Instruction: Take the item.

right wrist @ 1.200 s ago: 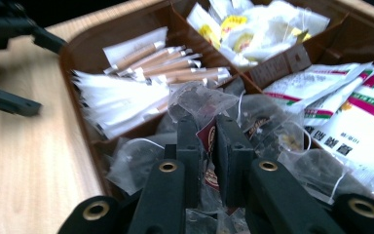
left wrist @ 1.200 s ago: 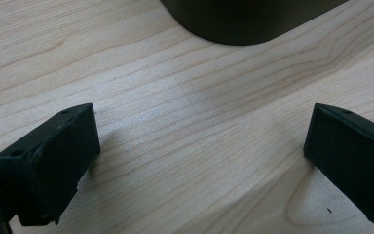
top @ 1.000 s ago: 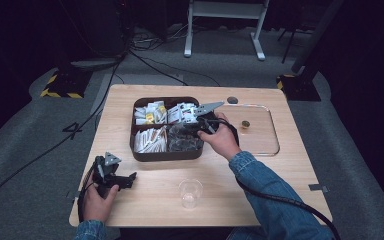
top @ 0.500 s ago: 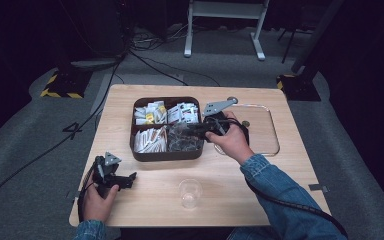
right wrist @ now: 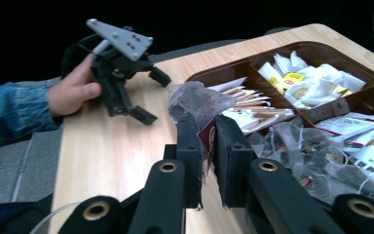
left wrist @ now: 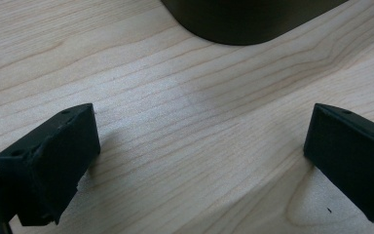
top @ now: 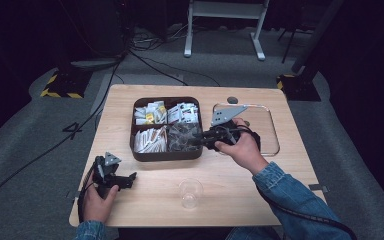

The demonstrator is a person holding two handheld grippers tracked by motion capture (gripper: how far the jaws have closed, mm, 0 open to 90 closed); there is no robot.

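Two grippers work at the wooden table (top: 240, 185). At the left edge, the left gripper (top: 121, 178) rests on the bare wood in the person's left hand (top: 97, 200), its jaws standing wide apart with nothing between them (its own view shows only wood grain and a corner of the dark tray (left wrist: 253, 19)). Ahead of centre stands the four-part tray (top: 166, 156) of sachets, with a clear glass cup (top: 190, 192) nearer the person. Right of it, the right gripper (top: 196, 141) hovers by the tray's near right compartment, clamped on a clear-wrapped tea bag (right wrist: 197, 105). Farthest right lies a clear lid (top: 267, 130).
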